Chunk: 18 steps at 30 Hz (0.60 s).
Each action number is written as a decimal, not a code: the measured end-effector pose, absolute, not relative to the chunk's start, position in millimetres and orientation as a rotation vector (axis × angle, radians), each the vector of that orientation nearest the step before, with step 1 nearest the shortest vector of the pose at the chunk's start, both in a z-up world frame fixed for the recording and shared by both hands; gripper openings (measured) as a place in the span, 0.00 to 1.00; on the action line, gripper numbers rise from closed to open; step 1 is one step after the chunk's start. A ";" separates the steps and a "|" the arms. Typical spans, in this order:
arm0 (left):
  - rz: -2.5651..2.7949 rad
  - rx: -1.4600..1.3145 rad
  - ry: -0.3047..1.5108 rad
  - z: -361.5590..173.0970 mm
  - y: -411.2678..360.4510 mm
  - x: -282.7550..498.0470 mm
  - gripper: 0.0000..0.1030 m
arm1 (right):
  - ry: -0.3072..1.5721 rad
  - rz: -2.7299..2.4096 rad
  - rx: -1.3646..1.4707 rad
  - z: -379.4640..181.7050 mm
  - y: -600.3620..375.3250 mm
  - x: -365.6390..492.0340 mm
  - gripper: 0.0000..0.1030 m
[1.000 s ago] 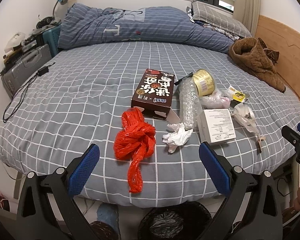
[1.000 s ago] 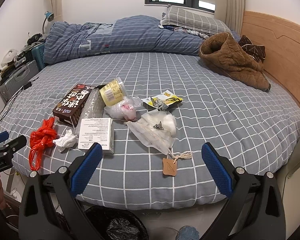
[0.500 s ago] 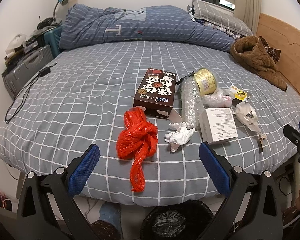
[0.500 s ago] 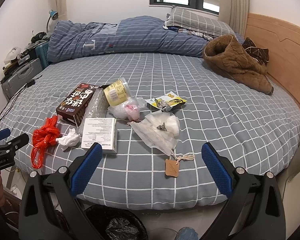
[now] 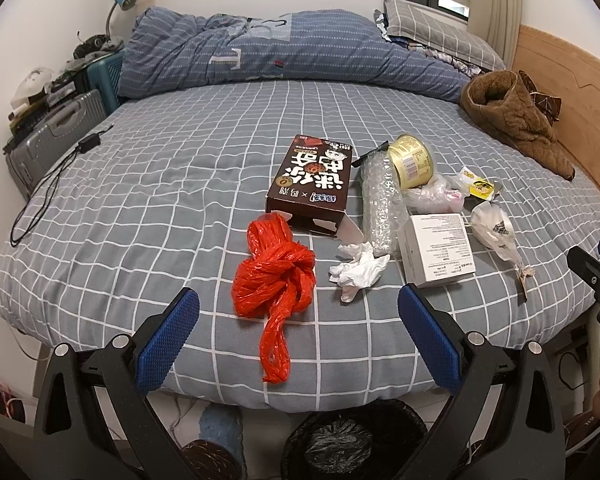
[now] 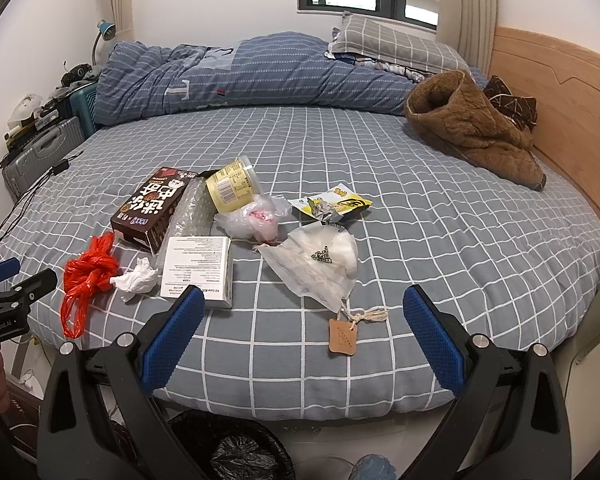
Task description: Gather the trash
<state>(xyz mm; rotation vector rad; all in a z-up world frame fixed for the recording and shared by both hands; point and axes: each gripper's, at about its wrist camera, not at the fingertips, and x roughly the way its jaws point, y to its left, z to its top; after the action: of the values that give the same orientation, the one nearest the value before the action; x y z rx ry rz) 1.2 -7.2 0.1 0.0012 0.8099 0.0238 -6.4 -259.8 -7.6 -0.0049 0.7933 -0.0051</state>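
Trash lies on a grey checked bed [image 5: 140, 208]: a knotted red plastic bag [image 5: 276, 280], a crumpled white tissue [image 5: 358, 270], a brown snack box [image 5: 312, 188], a bubble-wrap roll [image 5: 380, 204], a white box [image 5: 438, 248], a yellow cup [image 5: 414, 160] and a white cloth pouch with a tag [image 6: 320, 268]. My left gripper [image 5: 298, 340] is open and empty, just short of the red bag. My right gripper [image 6: 304, 340] is open and empty, near the pouch's tag [image 6: 342, 336].
A black-lined trash bin [image 5: 340, 444] stands on the floor below the bed's near edge, also in the right wrist view [image 6: 236, 448]. A folded blue quilt [image 5: 260, 52], a brown jacket [image 6: 472, 128], a wooden headboard [image 6: 560, 92] and suitcases [image 5: 52, 136] surround the bed.
Both grippers have risen and edged slightly forward over the bed's near edge. Nothing on the bed has moved. Both stay open.
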 end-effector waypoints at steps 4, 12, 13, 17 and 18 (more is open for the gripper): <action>0.023 0.001 0.811 0.1 -7.4 1.4 0.94 | 0.793 -0.005 -0.005 -7.7 -259.7 -6.4 0.93; 0.017 0.003 0.811 1.3 -9.3 0.4 0.94 | 0.793 -0.006 -0.009 -8.0 -259.3 -6.0 0.93; 0.017 0.003 0.811 1.5 -9.4 0.5 0.94 | 0.793 -0.005 -0.007 -8.0 -259.3 -5.9 0.93; 0.016 0.002 0.812 1.5 -9.1 0.6 0.94 | 0.794 -0.004 -0.009 -8.3 -258.6 -4.7 0.93; 0.017 0.002 0.813 1.3 -9.1 0.7 0.94 | 0.794 -0.004 -0.010 -8.5 -258.6 -3.6 0.93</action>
<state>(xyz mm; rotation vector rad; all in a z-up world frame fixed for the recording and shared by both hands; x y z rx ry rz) 0.7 -9.1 1.3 0.0019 0.8126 0.0172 -3.6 -258.6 -8.5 -0.0100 0.7943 -0.0036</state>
